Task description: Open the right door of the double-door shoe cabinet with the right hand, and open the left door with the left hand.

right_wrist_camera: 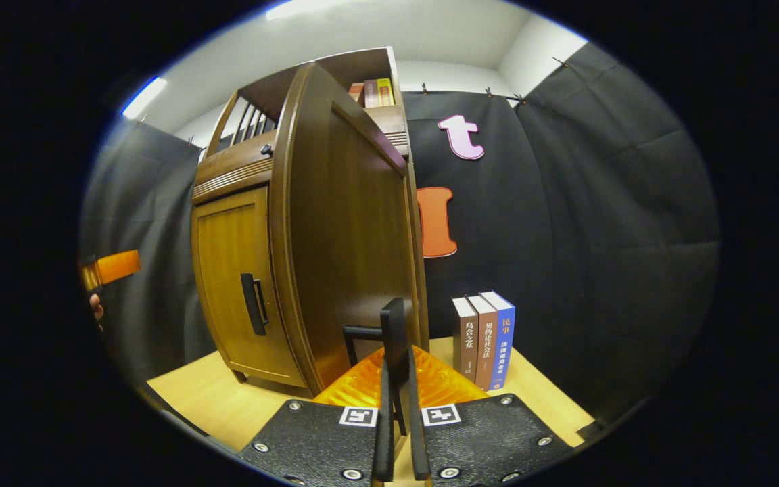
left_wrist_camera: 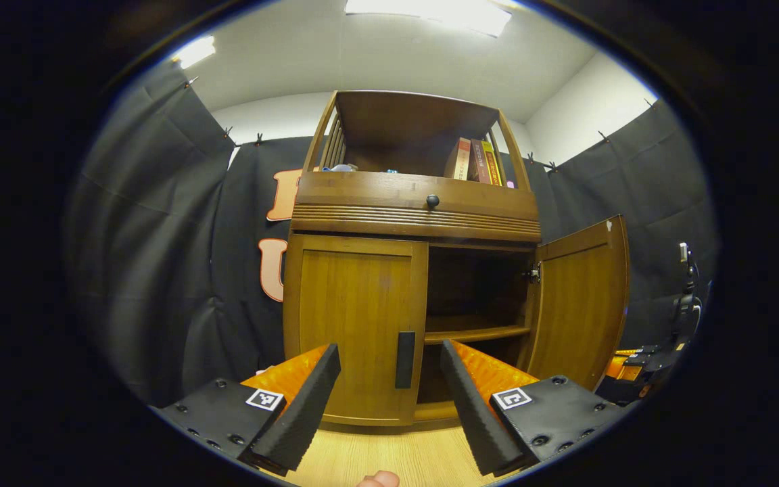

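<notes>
Right door (left_wrist_camera: 582,304) of the shoe cabinet (left_wrist_camera: 416,210) stands swung wide, and my right gripper (right_wrist_camera: 397,379) is clamped on its handle (right_wrist_camera: 393,331). Left door (left_wrist_camera: 356,325) is closed; my left gripper (left_wrist_camera: 389,385) hangs just before it, fingers spread either side of that door's handle (left_wrist_camera: 405,359).

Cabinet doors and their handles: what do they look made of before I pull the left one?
The left door and right door look like brown wood or wood veneer, with visible grain and a soft sheen. The left handle is a dark matte bar, metal or plastic; I cannot tell. The right gripper is shut on the right handle.
</notes>
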{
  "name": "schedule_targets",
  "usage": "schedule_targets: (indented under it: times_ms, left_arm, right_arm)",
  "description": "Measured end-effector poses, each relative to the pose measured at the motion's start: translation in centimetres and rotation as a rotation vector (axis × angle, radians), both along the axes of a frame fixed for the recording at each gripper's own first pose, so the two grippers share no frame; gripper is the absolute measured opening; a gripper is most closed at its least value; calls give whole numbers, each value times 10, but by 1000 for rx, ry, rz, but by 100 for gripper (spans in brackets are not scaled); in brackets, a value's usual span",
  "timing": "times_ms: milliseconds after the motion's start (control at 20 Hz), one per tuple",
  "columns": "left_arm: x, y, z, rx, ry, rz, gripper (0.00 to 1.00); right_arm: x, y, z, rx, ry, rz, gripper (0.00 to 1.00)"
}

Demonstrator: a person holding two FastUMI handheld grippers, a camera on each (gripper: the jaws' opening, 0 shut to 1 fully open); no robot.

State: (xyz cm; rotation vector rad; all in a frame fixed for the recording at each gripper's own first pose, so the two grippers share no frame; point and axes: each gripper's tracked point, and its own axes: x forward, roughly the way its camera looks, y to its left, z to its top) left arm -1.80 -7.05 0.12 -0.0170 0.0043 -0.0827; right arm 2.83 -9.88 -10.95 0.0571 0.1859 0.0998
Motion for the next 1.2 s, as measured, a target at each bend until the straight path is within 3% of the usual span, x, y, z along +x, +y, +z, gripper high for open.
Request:
schedule_targets:
  times_ms: [200, 250, 300, 350, 400, 450, 500, 800, 850, 900, 1000, 1200]
  left_arm:
    - [0, 1, -5, -4, 6, 13, 96]
    - [0, 2, -6, -4, 8, 17, 96]
    - [1, 4, -7, -3, 9, 23, 96]
    - [0, 6, -7, -1, 8, 29, 94]
    - [-1, 8, -6, 1, 7, 35, 96]
    - [-1, 10, -6, 3, 7, 42, 96]
    - [-1, 12, -6, 4, 7, 48, 96]
    - [-2, 26, -2, 6, 3, 86, 96]
    - [-3, 26, -3, 2, 5, 86, 96]
    - [-4, 27, -2, -1, 5, 87, 96]
    - [-7, 29, -3, -3, 5, 89, 94]
    - [-11, 33, -5, -8, 6, 102, 94]
  right_arm:
    - [3, -33, -4, 4, -2, -9, 8]
    - [4, -38, -3, 20, -8, -1, 16]
    - [4, -42, -4, 23, -7, 12, 5]
    - [5, -45, -2, 11, -8, 30, 14]
    - [6, -49, -3, 6, -8, 48, 4]
    - [7, -52, -4, 7, -6, 61, 14]
    - [7, -55, -4, 12, -7, 72, 4]
    - [15, -78, -3, 36, -16, 150, 3]
    - [18, -81, -6, 47, -10, 168, 12]
    - [18, -81, -7, 49, -13, 190, 3]
    - [17, -80, -6, 49, -8, 227, 4]
    - [12, -80, -4, 98, -40, 196, 7]
